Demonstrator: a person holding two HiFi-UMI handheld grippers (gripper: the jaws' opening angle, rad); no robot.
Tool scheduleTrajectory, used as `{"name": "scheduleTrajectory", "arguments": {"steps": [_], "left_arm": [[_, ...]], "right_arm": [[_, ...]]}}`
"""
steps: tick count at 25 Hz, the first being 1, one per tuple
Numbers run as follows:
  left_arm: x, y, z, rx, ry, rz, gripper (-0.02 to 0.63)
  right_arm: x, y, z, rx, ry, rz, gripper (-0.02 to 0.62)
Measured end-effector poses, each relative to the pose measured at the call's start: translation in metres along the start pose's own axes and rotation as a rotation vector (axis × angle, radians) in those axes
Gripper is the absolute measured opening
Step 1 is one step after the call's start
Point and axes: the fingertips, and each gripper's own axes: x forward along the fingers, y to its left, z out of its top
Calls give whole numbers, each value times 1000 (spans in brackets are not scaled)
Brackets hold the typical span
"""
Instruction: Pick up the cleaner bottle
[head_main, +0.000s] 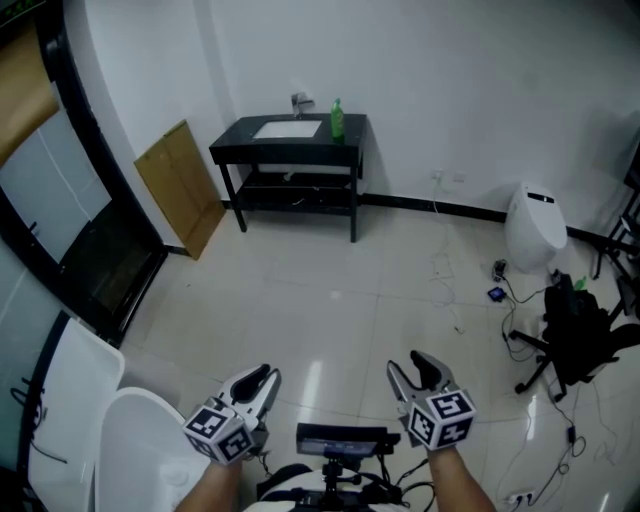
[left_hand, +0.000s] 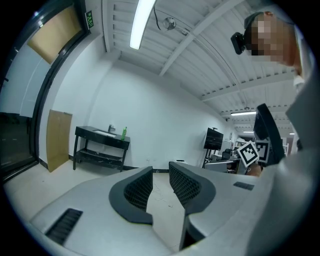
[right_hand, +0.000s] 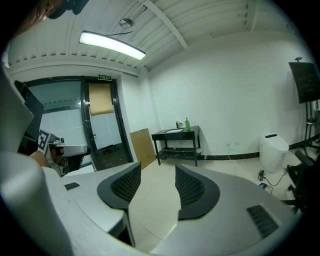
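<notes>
Green cleaner bottle (head_main: 337, 118) upright at the right end of the black table (head_main: 228, 151) against the far wall, just beside the white basin (head_main: 288, 128), well apart across bare tiled floor from left gripper (head_main: 262, 378) and right gripper (head_main: 412, 365), both with jaws apart and empty.

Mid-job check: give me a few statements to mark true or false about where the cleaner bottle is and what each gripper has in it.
1. The green cleaner bottle stands upright on the black table. True.
2. The left gripper is shut on the bottle. False: its jaws stand apart with nothing between them, and the bottle is across the floor from it.
3. The right gripper has its jaws apart and holds nothing. True.
4. The brown board leans against the wall to the right of the table in the head view. False: it leans at the table's left.
</notes>
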Motion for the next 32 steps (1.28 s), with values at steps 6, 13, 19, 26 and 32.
{"name": "scheduleTrajectory", "arguments": {"steps": [6,13,19,26,32], "left_arm": [[33,4,9,12,-3,-12,97],[71,19,17,12,3,-32,97],[114,53,25,4,-3,-75,97],[164,113,57,-1,-19,-106,97],[188,167,79,13,-37,-106,97]], "right_arm": [[18,-21,8,18,-2,7,210],[39,-39,16,19,0,-20,210],[76,-56,28,17,3,-61,210],[138,-68,66,10,-1,-97,210],[190,-66,91,3,0,-119,210]]}}
